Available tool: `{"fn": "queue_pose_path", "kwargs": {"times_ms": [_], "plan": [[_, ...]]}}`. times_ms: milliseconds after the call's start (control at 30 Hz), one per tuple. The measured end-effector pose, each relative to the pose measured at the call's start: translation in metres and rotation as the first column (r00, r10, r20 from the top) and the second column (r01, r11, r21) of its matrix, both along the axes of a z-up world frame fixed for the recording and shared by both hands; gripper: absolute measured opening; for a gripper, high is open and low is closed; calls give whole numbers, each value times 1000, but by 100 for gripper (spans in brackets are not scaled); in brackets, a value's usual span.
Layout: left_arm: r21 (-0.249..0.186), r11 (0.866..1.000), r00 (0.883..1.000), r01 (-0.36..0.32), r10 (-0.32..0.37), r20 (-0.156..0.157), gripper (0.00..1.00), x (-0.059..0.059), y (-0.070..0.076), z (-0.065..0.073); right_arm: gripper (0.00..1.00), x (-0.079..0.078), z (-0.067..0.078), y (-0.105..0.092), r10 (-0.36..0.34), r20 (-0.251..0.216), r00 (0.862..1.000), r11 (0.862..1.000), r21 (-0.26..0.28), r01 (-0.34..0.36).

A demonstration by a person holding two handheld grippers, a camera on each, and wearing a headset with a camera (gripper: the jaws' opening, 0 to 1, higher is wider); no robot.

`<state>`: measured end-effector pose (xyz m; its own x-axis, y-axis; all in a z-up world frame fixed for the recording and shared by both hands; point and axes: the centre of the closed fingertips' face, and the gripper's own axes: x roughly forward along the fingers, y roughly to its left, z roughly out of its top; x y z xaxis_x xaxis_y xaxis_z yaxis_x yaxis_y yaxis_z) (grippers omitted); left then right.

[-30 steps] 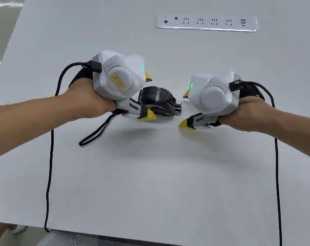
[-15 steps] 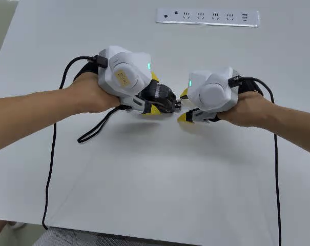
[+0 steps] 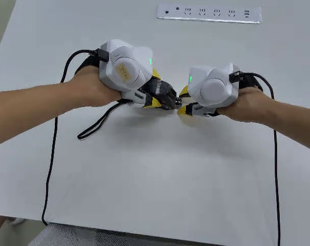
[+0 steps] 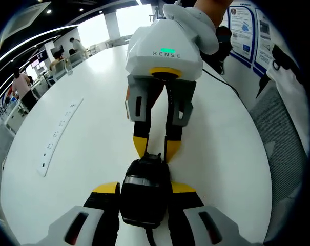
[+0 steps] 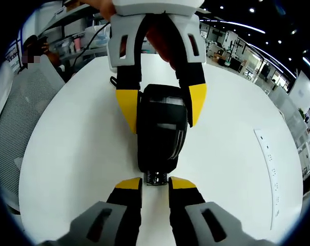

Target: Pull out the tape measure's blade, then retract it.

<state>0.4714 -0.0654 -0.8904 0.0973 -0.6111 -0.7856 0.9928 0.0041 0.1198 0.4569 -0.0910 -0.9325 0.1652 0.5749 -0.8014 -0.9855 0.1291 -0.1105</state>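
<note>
Tape measure [image 3: 164, 95], black case, is sitting clamped between the yellow tips of the left claw [image 3: 156, 90], over the middle of the white counter [image 3: 144, 179]. In the left gripper view the case [image 4: 144, 197] is filling the gap between that claw's [image 4: 144, 188] jaws. Its black wrist strap [image 3: 96, 128] is trailing down onto the counter.

Right claw [image 3: 182, 101] is facing the left one nose to nose, jaws narrow. In the right gripper view its [image 5: 155, 183] tips are flanking the small metal end tab [image 5: 156, 178] sticking out of the case [image 5: 162, 128]. Whether they are pinching the tab: cannot tell. No length of blade is showing beyond the tab.

Writing: "XENSE" is reading clearly on the white housing of the right claw [image 4: 156, 148], above a lit green bar. A yellow sticker [image 3: 123, 72] on the left unit is carrying print too small to read.

White power strip [image 3: 208, 14] is lying near the far edge of the counter, well apart from both claws.
</note>
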Motion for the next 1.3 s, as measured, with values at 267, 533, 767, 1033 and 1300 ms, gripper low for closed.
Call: {"fn": "queue_pose_path", "kwargs": {"times_ms": [267, 533, 767, 1033, 1300], "plan": [[9, 999, 999, 36, -36, -1, 33, -1, -1, 0, 16, 3, -2, 1, 11, -7, 1000, 1000, -4, -11], [33, 997, 997, 75, -75, -6, 32, -2, -1, 0, 15, 4, -4, 2, 27, -21, 999, 1000, 0, -27], [49, 995, 996, 89, -88, -22, 31, -1, -1, 0, 14, 5, -6, 3, 72, -32, 997, 997, -26, -73], [67, 994, 996, 90, -88, -22, 31, -1, 0, -2, 12, 6, -6, 2, 95, -56, 994, 994, -55, -98], [70, 994, 997, 81, -79, -28, 30, 0, 0, -2, 11, 5, -5, 0, 95, -68, 993, 993, -64, -99]]}}
